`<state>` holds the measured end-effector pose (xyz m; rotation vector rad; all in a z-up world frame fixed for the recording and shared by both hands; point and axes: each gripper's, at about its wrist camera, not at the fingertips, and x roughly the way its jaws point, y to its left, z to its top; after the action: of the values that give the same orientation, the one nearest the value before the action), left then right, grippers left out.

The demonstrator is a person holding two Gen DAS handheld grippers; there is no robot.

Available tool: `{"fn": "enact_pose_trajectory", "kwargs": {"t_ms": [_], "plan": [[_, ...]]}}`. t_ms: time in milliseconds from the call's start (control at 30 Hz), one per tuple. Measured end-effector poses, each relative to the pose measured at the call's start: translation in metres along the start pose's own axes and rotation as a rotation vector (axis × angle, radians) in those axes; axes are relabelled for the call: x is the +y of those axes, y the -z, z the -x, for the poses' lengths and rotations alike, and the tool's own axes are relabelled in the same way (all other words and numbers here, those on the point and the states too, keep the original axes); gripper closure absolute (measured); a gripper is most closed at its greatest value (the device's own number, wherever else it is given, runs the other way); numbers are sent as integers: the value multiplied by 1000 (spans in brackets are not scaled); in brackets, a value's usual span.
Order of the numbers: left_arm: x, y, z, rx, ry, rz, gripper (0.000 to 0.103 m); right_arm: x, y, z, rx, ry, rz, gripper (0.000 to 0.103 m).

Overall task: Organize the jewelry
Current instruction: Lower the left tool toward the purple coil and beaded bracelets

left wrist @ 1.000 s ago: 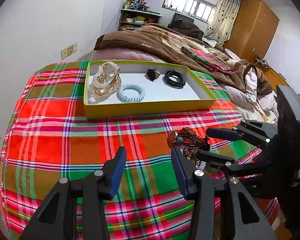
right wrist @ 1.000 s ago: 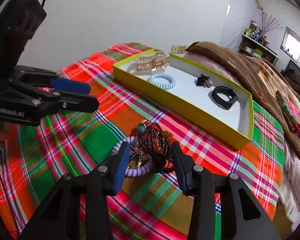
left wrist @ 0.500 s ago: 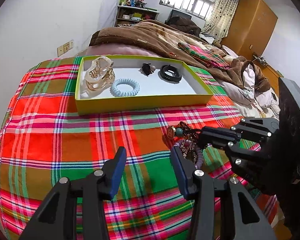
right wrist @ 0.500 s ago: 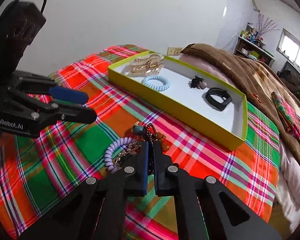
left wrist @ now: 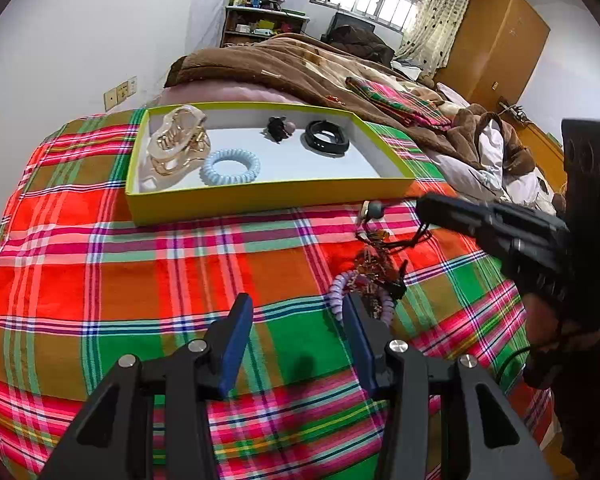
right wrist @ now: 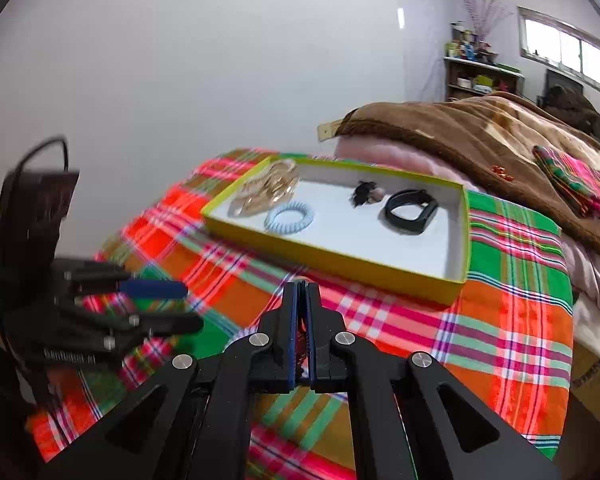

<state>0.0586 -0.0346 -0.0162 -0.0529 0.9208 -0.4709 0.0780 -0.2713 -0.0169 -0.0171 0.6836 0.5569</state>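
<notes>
A yellow-green tray (left wrist: 260, 196) (right wrist: 340, 256) on the plaid cloth holds gold hair claws (left wrist: 176, 144) (right wrist: 268, 190), a pale blue spiral tie (left wrist: 230, 166) (right wrist: 289, 218), a small black clip (left wrist: 278, 128) (right wrist: 364, 194) and a black band (left wrist: 326, 142) (right wrist: 410, 210). In front of it lies a tangle: a lilac spiral tie (left wrist: 338, 292) and a dark beaded bracelet (left wrist: 376, 264). My right gripper (left wrist: 424, 208) (right wrist: 302, 292) is shut on the bracelet's cord and holds it stretched above the cloth. My left gripper (left wrist: 296, 312) (right wrist: 192, 307) hangs open, nothing between its fingers, just left of the tangle.
The plaid cloth (left wrist: 140, 272) covers the near end of a bed. A brown blanket (left wrist: 300, 64) and heaped bedding lie behind and to the right of the tray. A white wall runs along the left; a shelf (left wrist: 260, 20) and a wardrobe (left wrist: 496, 40) stand far back.
My right gripper shut on the dark bracelet in the tangle, then rose and rolled, drawing its cord up off the cloth. The left gripper stayed open and barely moved.
</notes>
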Motion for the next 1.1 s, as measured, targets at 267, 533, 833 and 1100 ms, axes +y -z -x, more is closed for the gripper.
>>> {"fn": "enact_pose_trajectory", "kwargs": {"t_ms": [267, 533, 833, 1100], "plan": [[-14, -4, -5, 10, 13, -32, 55, -24, 1, 22, -49, 6, -92, 99], [-36, -17, -20, 35, 45, -72, 55, -49, 11, 43, -79, 43, -156, 99], [-70, -25, -34, 60, 29, -167, 55, -66, 35, 45, -42, 68, -198, 99], [-73, -31, -59, 127, -51, -143, 55, -74, 56, 45, -15, 37, -230, 99]]}}
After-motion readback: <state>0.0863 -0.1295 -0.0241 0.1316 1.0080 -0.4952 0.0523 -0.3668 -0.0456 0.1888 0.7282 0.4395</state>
